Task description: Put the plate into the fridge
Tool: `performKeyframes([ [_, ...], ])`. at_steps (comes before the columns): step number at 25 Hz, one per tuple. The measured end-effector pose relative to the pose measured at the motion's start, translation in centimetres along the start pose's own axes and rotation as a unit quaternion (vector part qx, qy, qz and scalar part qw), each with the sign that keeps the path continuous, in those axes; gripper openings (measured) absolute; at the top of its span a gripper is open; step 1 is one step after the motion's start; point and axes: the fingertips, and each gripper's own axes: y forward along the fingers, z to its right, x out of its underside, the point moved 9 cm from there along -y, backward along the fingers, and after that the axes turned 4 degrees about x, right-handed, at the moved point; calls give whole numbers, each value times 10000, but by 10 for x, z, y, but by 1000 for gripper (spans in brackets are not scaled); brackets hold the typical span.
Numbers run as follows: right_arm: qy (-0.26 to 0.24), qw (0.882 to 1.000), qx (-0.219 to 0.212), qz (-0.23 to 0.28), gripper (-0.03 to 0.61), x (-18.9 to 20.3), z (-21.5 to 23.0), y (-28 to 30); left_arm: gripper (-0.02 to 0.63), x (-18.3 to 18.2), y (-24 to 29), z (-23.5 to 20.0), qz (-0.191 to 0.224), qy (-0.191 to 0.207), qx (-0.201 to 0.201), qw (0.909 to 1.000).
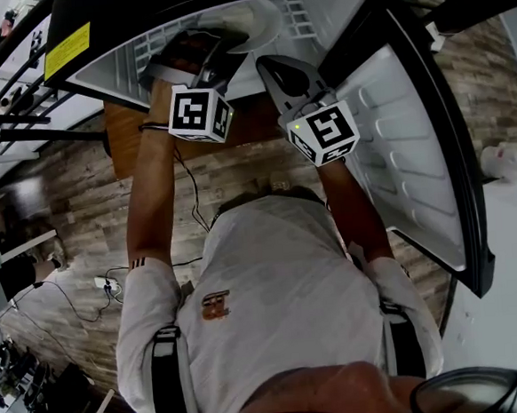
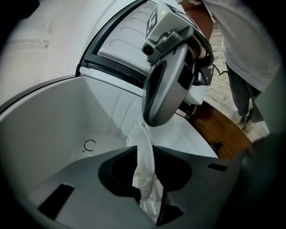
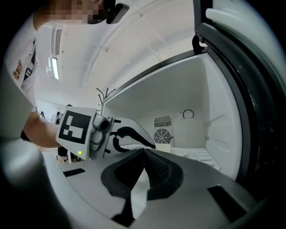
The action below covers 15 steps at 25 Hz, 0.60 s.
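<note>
The white plate (image 1: 257,16) lies inside the open fridge (image 1: 131,61), near its back. My left gripper (image 1: 195,59) reaches into the fridge at the plate's near rim. In the left gripper view the plate's rim (image 2: 141,132) runs between the jaws, and that gripper (image 2: 144,149) stands open around it without a clear squeeze. My right gripper (image 1: 286,76) hovers just right of the left one at the fridge mouth. It is shut (image 3: 143,151) with nothing in it. It shows as a grey closed finger pair (image 2: 164,87) above the plate.
The fridge door (image 1: 414,144) stands open at the right. A round fan vent (image 3: 163,136) sits in the fridge's back wall. A wooden stand (image 1: 128,136) shows beneath the fridge, cables (image 1: 104,284) trail on the plank floor, and a black rack (image 1: 10,105) stands left.
</note>
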Motion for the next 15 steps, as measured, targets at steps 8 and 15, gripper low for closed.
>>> performKeyframes([
  [8, -69, 9998, 123, -152, 32, 3, 4, 18, 114, 1, -5, 6, 66, 49, 86, 9999],
  [15, -128, 9995, 219, -212, 32, 6, 7, 25, 126, -1, -10, 12, 171, 99, 59, 9998],
])
